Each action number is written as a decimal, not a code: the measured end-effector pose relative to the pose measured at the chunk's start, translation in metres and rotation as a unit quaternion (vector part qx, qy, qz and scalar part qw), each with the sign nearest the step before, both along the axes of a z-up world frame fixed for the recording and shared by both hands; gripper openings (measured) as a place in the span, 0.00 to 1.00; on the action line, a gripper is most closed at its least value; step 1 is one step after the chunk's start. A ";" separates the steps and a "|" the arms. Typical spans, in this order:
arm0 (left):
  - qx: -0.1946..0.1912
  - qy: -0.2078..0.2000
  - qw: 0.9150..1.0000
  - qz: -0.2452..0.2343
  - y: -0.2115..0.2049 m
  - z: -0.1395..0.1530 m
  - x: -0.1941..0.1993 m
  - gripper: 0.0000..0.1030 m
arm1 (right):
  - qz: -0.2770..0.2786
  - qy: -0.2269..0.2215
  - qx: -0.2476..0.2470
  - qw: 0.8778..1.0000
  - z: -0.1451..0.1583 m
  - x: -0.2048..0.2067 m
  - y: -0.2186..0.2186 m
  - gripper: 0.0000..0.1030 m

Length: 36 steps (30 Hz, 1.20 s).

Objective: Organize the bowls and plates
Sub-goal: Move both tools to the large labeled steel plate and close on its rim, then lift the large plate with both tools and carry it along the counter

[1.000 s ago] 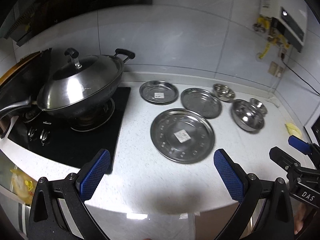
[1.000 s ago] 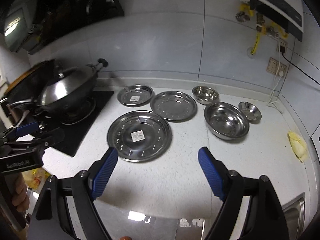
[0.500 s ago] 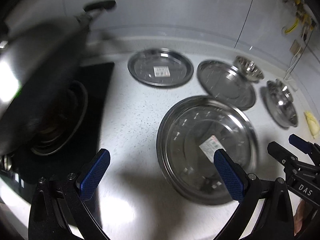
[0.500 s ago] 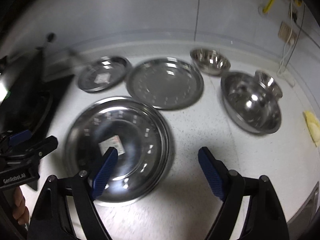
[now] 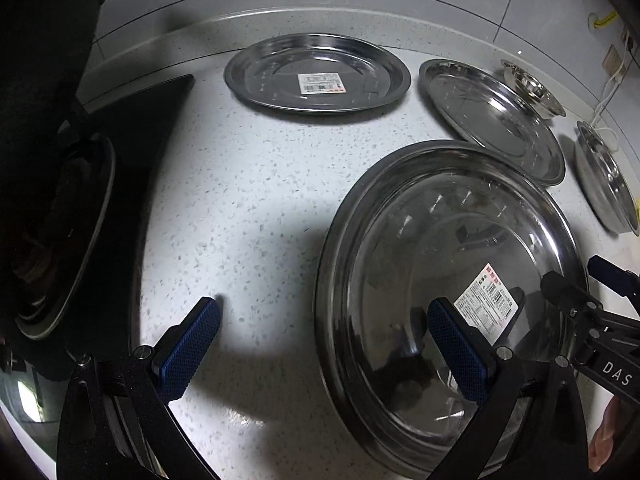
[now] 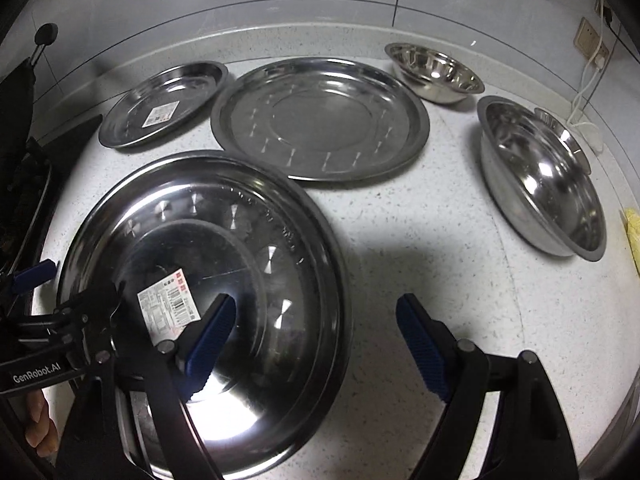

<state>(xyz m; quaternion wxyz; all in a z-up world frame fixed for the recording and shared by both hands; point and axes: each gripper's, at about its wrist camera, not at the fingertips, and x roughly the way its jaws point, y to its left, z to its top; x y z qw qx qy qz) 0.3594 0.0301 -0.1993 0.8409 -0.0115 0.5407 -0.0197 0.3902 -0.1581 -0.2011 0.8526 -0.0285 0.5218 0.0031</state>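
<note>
Both claws are spread wide and holding nothing, hanging low over the speckled white counter (image 5: 256,200). The left claw (image 5: 320,344) has its left pad over bare counter and its right pad over the big steel plate (image 5: 460,248), the one with the barcode sticker. The right claw (image 6: 316,344) mirrors that: left pad above the same big plate (image 6: 224,240), right pad above bare counter. Whether any pad actually touches the plate, I can't tell.

Everything else sits further back on the counter. There's a small plate (image 6: 164,102) with a sticker at the back left, near the black stovetop (image 5: 132,152). A medium plate (image 6: 320,120) is just beside it, its front rim nearly touching the big plate. At the back right there's a small bowl (image 6: 434,72). In front of it, to the right, a large bowl (image 6: 540,176) sits with another little bowl (image 6: 554,118) peeking out behind it. Something yellow (image 6: 634,228) lies at the far right edge.
</note>
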 end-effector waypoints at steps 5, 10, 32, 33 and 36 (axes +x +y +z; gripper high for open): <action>0.017 -0.004 1.000 -0.006 -0.003 -0.002 0.004 0.99 | 0.004 0.011 0.005 1.000 -0.007 0.004 0.001 0.80; 0.014 -0.004 1.000 -0.011 -0.002 -0.003 0.005 0.99 | 0.010 0.018 0.013 1.000 -0.008 0.007 0.000 0.80; 0.011 -0.010 0.996 -0.083 -0.019 0.011 -0.009 0.46 | 0.026 0.015 0.023 0.999 -0.002 0.002 -0.007 0.18; 0.011 -0.010 0.997 -0.078 -0.017 0.012 -0.009 0.39 | 0.023 0.014 0.025 0.999 -0.002 0.001 -0.008 0.18; 0.008 -0.003 0.998 -0.064 -0.011 0.014 -0.006 0.23 | 0.019 0.016 0.023 0.999 -0.001 0.000 -0.010 0.17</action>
